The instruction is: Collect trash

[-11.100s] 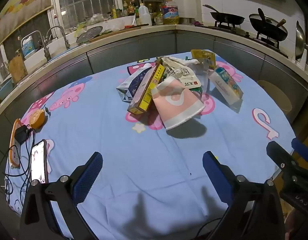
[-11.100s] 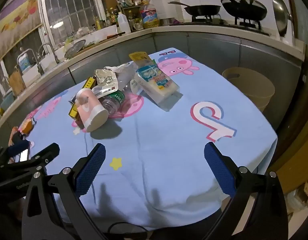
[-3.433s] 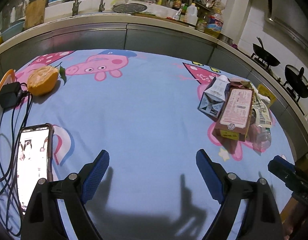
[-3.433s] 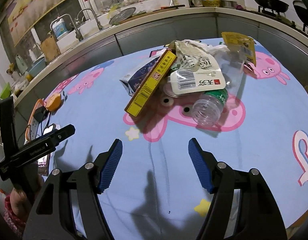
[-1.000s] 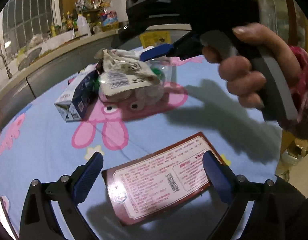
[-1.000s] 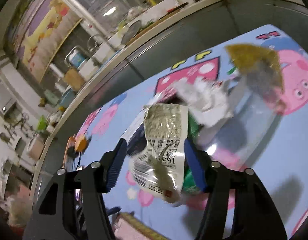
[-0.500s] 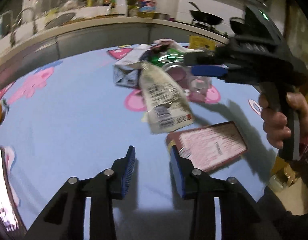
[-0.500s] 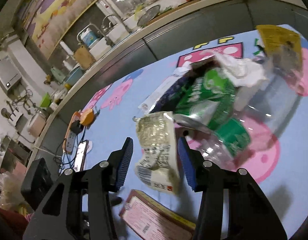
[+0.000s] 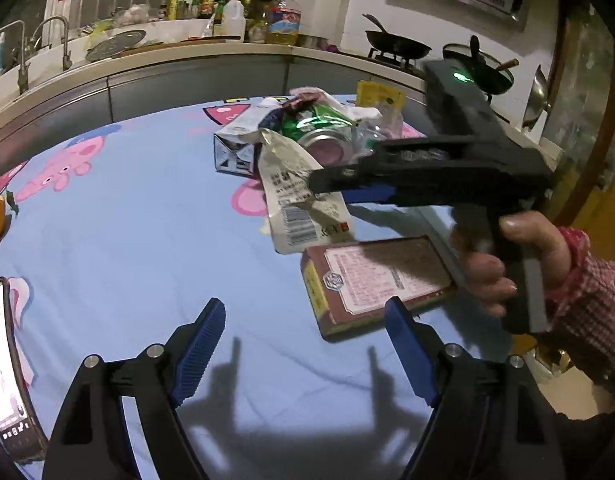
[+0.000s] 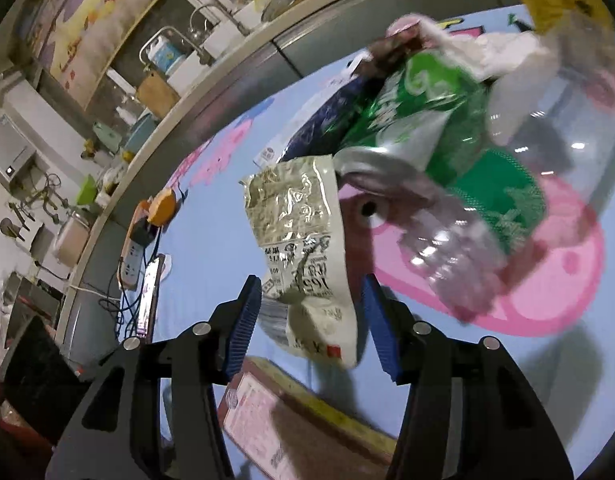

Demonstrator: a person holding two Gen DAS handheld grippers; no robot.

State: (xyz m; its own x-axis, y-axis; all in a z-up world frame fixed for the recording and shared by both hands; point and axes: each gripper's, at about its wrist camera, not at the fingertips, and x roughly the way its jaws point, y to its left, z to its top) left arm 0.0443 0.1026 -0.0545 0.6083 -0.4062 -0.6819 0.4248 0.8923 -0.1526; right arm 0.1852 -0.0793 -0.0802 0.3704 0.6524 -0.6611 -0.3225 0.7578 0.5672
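Observation:
A crumpled snack wrapper [image 10: 303,256] with a barcode hangs between the spread fingers of my right gripper [image 10: 313,328], which is open above the table. The left wrist view shows the same wrapper [image 9: 299,196] under that gripper's fingers [image 9: 347,184]. A flat red-brown box [image 9: 375,276] lies on the blue tablecloth below it, also in the right wrist view [image 10: 291,412]. A trash pile with a green can [image 9: 323,128], a milk carton [image 9: 235,148] and a clear bottle [image 10: 487,216] lies behind. My left gripper [image 9: 307,344] is open and empty, just left of the box.
A phone [image 9: 3,364] lies at the table's left edge, with a power strip [image 10: 133,248] and an orange [image 10: 163,204] beyond it. A counter with sink [image 9: 47,68] and stove pans [image 9: 395,46] wraps around the table's far side.
My left gripper has opened wide. My right gripper has opened a little around the wrapper and moved closer to the pile. The box stays on the cloth.

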